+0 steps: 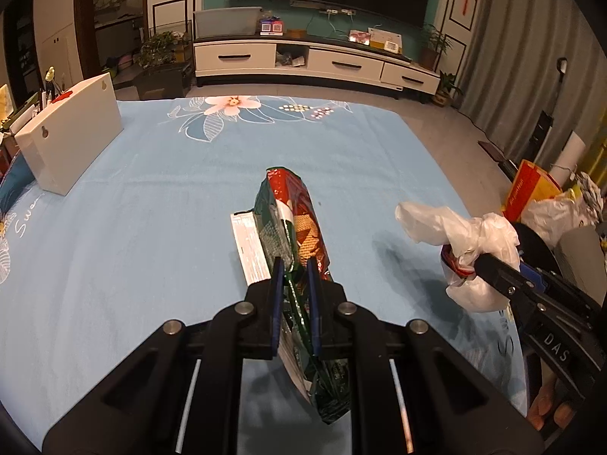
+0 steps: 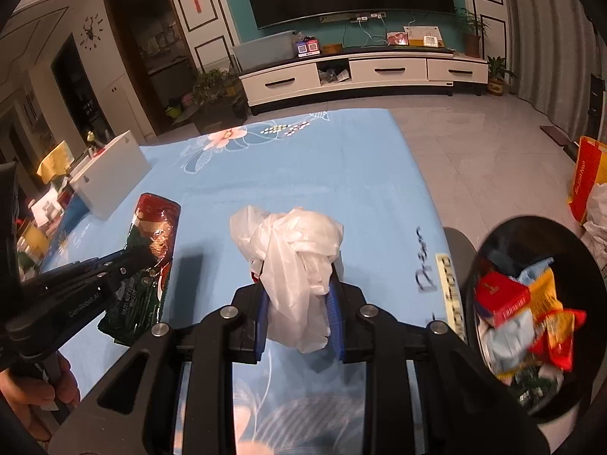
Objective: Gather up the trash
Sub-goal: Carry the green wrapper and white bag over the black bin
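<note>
At the left edge of the bench (image 1: 132,208), which wears a blue flowered cloth, a white box (image 1: 68,132) stands near the far left corner, well apart from everything being handled.

Next comes the left gripper (image 1: 294,265). Its jaws are pinched fully together on a green-and-red snack wrapper (image 1: 292,223), holding it by a crease along its length so that the wrapper stands on edge above the middle of the near side of the bench. A foil wrapper like this looks very light, crinkly and slick; it has no stiffness of its own, so the pinch across a folded seam is the sensible hold, and a grip near a loose end would likely let it slide out. A white flap of the wrapper juts out to the left of the jaws.

To the right, the right gripper (image 2: 299,284) has its jaws part-way closed around a crumpled white plastic bag (image 2: 292,258), pressing the bundle on both sides above the near right part of the bench. The bag appears soft, springy and almost weightless; gathered at its knotted middle it should stay put, though loose tails could snag or slip.

Off the right edge of the bench sits a black bin (image 2: 508,235), already holding red, yellow and blue packets, the likely place for both pieces.
</note>
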`<state>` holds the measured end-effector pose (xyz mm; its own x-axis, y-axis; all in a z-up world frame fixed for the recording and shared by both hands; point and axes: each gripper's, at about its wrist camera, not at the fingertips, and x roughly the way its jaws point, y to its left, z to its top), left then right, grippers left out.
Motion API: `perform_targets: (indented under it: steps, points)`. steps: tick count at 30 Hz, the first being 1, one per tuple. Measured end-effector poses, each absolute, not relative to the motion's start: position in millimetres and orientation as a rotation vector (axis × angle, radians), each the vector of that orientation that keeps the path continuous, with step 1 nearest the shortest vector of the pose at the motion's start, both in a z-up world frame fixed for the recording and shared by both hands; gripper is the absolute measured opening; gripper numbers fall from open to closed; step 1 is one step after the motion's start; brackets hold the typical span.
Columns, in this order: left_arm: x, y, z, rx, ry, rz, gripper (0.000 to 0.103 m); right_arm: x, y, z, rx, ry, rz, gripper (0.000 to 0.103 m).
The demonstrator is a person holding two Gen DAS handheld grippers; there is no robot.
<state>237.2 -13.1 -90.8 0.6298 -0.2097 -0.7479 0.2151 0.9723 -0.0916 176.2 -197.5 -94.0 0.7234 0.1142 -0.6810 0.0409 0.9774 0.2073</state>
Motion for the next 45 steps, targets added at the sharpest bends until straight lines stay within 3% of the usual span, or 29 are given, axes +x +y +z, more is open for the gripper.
perform_targets:
  steps: [23,45]
  points:
    - [137.3,7.0,-81.3,0.062,0.837,-0.278,0.013,76.1,-174.5,-74.2,0.224,0.718,0.085,0.027]
    - [114.5,-24.2,-60.8,0.143,0.782,-0.340,0.013,31.9,-209.5,-57.3,0.282,0.616,0.044,0.027]
